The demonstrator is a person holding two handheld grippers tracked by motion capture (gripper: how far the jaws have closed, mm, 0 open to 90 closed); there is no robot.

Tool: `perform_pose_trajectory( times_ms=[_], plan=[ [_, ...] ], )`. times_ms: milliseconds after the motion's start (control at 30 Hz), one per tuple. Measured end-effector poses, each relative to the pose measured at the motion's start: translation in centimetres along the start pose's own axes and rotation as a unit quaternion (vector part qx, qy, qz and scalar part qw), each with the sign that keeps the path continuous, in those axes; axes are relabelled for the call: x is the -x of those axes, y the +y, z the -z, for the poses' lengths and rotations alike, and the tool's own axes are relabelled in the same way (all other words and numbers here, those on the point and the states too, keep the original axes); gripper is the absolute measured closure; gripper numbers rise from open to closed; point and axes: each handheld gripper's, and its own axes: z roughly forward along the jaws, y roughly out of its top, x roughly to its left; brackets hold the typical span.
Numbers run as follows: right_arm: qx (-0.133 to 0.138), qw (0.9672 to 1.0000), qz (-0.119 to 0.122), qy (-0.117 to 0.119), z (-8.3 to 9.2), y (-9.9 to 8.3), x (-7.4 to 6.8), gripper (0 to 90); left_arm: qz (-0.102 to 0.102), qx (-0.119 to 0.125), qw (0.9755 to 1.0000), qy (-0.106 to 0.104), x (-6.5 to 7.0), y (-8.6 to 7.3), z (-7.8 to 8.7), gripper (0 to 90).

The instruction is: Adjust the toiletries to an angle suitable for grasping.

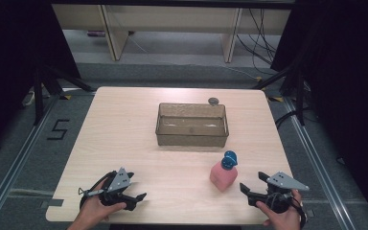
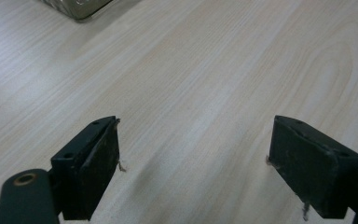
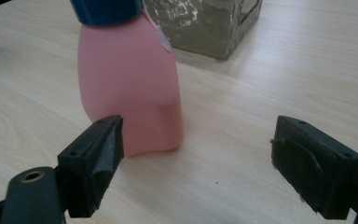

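- The right gripper (image 1: 251,191) rests near the table's (image 1: 124,124) front edge, jaws spread wide and grasping nothing; bare wood lies between them.
- Its own view shows the pink bottle (image 3: 130,88) just ahead of the left-hand jaw, close but apart from it.
- The left gripper (image 1: 134,191) sits well to the left of the pink bottle (image 1: 223,175), also at the front edge, jaws released with only tabletop between them.
- The bottle stands upright with its blue cap (image 1: 230,159) on top, just in front of the clear brown bin (image 1: 191,139).
- A small dark round thing (image 1: 213,100) lies behind the bin's far right corner.
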Motion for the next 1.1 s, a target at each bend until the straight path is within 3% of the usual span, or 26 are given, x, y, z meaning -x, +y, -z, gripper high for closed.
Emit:
perform_pose_trajectory(
  times_ms=[367, 400, 433, 500, 533, 600, 767, 900, 967, 1067, 1100],
  plan=[
    [0.030, 0.9995, 0.010, 0.009, 0.3, 0.6, -0.7, 18.8, 0.000, 0.002, 1.0000, 0.002, 0.0, 0.0, 0.0, 15.8],
    [0.025, 0.9995, -0.008, 0.015, 0.4, 0.6, -1.1, 18.8, 0.000, 0.002, 1.0000, 0.002, 0.0, 0.0, 0.0, 15.8],
    [0.037, 0.9991, 0.011, 0.015, 0.4, 0.8, -1.0, 19.0, 0.000, 0.002, 1.0000, 0.002, 0.0, 0.0, 0.0, 15.8],
    [0.039, 0.9990, 0.012, 0.017, 0.5, 0.8, -1.2, 19.2, 0.000, 0.002, 1.0000, 0.002, 0.0, 0.0, 0.0, 15.8],
    [0.038, 0.9990, -0.003, 0.022, 0.6, 0.9, -1.6, 19.3, 0.000, 0.002, 1.0000, 0.002, 0.0, 0.0, 0.0, 15.8],
    [0.045, 0.9986, 0.015, 0.023, 0.6, 1.0, -1.5, 19.4, 0.001, 0.002, 1.0000, 0.002, 0.0, 0.0, 0.0, 15.8],
    [0.056, 0.9978, 0.017, 0.030, 0.5, 1.2, -1.9, 22.5, 0.001, 0.001, 1.0000, 0.002, 0.0, 0.0, 0.0, 15.8],
    [0.053, 0.9980, 0.021, 0.028, 0.6, 1.3, -2.0, 23.1, -0.001, 0.000, 1.0000, 0.001, -0.1, 0.0, 0.0, 15.8],
    [0.050, 0.9983, 0.009, 0.029, 0.6, 1.3, -2.2, 22.8, 0.002, 0.001, 1.0000, 0.000, -0.1, 0.0, 0.0, 15.8],
    [0.056, 0.9977, 0.025, 0.031, 0.5, 1.5, -2.2, 22.7, 0.000, -0.001, 1.0000, -0.006, -0.1, -0.1, -0.1, 15.8],
    [0.059, 0.9975, 0.012, 0.037, 0.4, 1.5, -2.5, 23.0, 0.003, 0.000, 1.0000, -0.007, -0.1, -0.1, -0.1, 15.8]
  ],
)
